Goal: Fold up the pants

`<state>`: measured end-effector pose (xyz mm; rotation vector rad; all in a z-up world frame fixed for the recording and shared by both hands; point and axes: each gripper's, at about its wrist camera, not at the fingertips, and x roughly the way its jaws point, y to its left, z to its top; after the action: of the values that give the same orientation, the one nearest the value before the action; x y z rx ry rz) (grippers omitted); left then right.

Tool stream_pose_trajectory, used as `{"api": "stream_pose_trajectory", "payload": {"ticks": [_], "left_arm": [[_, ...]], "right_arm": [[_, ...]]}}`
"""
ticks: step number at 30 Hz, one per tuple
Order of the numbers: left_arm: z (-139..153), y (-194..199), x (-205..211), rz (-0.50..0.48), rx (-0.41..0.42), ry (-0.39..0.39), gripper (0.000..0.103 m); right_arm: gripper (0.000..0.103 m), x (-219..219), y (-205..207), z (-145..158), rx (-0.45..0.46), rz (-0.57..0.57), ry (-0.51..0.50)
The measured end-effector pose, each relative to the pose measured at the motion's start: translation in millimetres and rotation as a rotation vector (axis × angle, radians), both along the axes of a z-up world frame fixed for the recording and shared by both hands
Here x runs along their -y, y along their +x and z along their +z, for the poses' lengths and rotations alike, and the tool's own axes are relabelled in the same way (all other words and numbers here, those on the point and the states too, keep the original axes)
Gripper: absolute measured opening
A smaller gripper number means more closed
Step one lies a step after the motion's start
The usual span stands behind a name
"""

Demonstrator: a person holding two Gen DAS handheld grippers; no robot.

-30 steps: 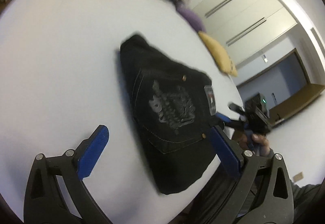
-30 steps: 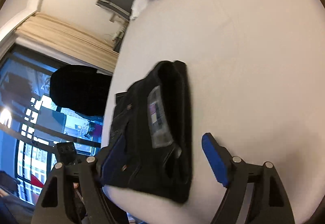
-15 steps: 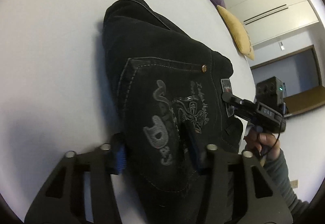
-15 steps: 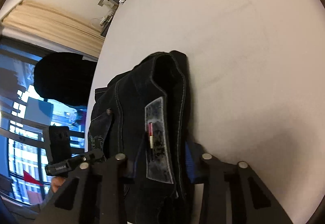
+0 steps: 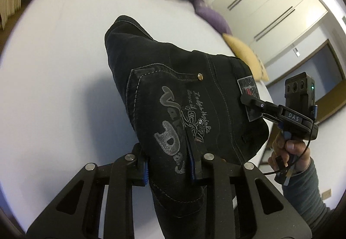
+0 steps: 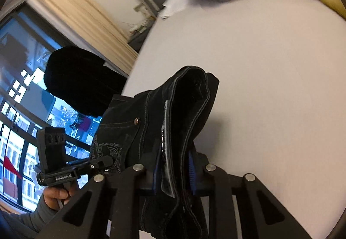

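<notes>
I have both grippers closing on the folded black jeans (image 5: 183,91). My left gripper (image 5: 168,168) clamps the printed back pocket; my right gripper (image 6: 175,171) clamps the waistband at its patch. The jeans' near end is lifted at the near edge of the white bed (image 5: 54,87), far end resting on it.

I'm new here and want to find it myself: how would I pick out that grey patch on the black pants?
Start at the big white bed, where the folded black pants are held up near its edge. Follow their top band to the corner pinched by the right gripper. There sits the grey patch, a small rectangle with a red mark, unlike the round brass rivet and the swirly grey print on the pocket.
</notes>
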<state>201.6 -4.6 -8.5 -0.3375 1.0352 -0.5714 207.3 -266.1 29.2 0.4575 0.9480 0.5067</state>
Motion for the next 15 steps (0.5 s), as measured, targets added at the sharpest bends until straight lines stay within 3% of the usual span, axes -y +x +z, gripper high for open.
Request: {"api": "stream_pose_trajectory", "payload": {"ticks": [5, 10, 11, 12, 14, 15], "left_arm": [[22.7, 56.2, -31.0, 0.031, 0.054, 0.072, 0.024], [-3.6, 103.5, -63.6, 0.049, 0.033, 0.107, 0.027], [-19.6, 113.7, -66.8, 0.048, 0.012, 0.123, 0.03], [-31.8, 124.2, -84.6, 0.053, -0.005, 0.134, 0.036], [-73.6, 136.5, -107.4, 0.115, -0.06, 0.234, 0.05], [-85.0, 136.8, -118.0, 0.146, -0.072, 0.276, 0.056]], "right_arm": [[0.024, -27.1, 65.5, 8.9, 0.013, 0.012, 0.029], [0.027, -39.4, 119.7, -28.7, -0.059, -0.008, 0.054], [0.036, -36.7, 127.5, -48.2, -0.098, -0.039, 0.042], [0.053, -30.4, 130.9, -69.8, -0.143, -0.096, 0.01], [0.066, -13.1, 122.6, -102.2, -0.23, -0.225, -0.041], [0.066, -5.0, 110.9, -112.4, -0.239, -0.248, -0.01]]}}
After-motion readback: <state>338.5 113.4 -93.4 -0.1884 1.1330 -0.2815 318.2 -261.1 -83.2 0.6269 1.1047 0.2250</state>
